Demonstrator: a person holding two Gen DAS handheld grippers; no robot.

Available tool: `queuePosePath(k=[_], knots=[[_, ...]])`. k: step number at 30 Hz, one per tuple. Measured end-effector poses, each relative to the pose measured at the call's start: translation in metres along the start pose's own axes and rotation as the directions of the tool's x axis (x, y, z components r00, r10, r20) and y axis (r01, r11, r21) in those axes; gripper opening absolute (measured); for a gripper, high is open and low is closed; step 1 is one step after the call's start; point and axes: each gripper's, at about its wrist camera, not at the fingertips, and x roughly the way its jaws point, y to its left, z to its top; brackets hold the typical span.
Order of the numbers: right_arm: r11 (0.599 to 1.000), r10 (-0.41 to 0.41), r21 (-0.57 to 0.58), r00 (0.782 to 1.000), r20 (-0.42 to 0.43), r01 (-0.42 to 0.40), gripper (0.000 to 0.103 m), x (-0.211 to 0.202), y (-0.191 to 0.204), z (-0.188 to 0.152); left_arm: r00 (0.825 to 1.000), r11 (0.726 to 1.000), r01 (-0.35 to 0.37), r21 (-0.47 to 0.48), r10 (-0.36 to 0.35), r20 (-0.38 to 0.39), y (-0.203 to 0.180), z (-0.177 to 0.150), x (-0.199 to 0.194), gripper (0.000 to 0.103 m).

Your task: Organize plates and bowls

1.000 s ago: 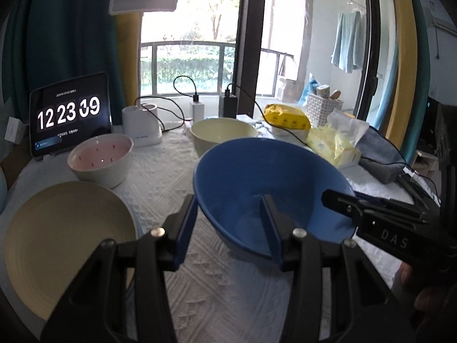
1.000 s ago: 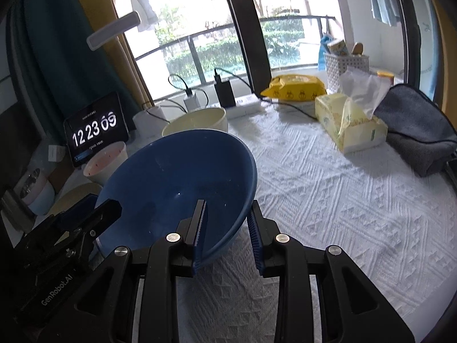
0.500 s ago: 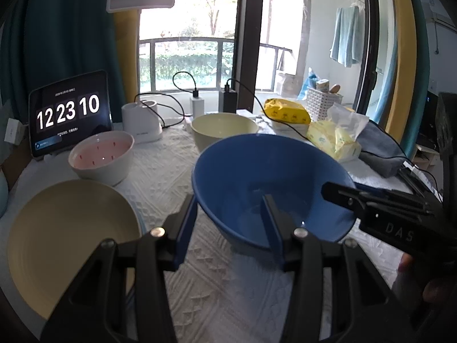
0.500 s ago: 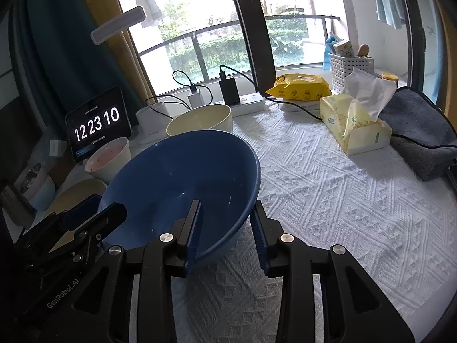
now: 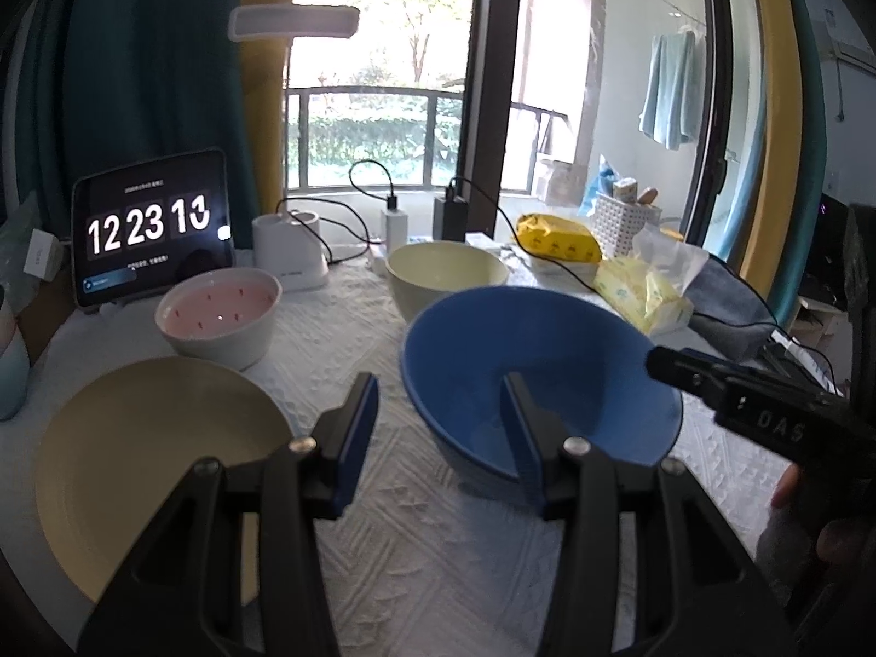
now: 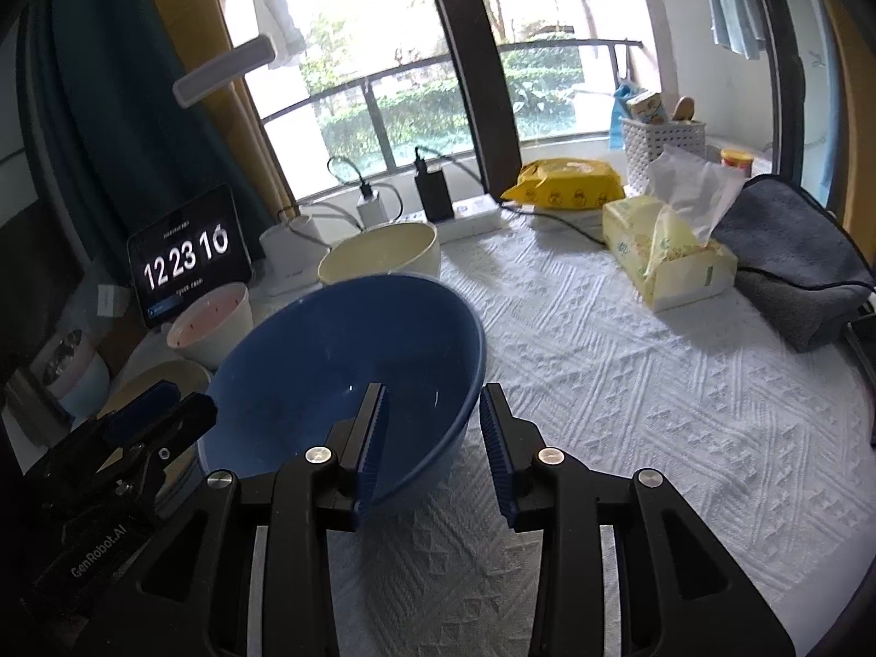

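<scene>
Left wrist view: the blue bowl (image 5: pixel 547 350) is seen resting on the white-clothed table (image 5: pixel 339 328), about mid-table and towards the near edge, level on its base where a second earlier it was tipped and looming closer. The left gripper (image 5: pixel 438 388) is held open and empty, with one finger outside the bowl's near-left rim and the other over its inside; no pad contact is seen. In the right wrist view, the right gripper (image 6: pixel 432 391) straddles the rim, jaws slightly wider than a second ago, and a clear gap is seen inside the wall, so the bowl is judged released. The placement step is taken as finished. The yellow plate (image 5: pixel 153 438) at the near-left corner, the pink bowl (image 5: pixel 219 317) behind it and the cream bowl (image 5: pixel 446 274) towards the far edge are not yet stacked.
</scene>
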Motion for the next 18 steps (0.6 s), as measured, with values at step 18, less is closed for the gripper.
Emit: queuePosePath(k=[18], knots=[[0.998, -0.003, -0.057, 0.996, 0.091, 0.008, 0.037, -0.023, 0.020, 0.029, 0.996, 0.998, -0.031, -0.050, 0.035, 0.085, 0.035, 0.020, -0.028, 0.049]])
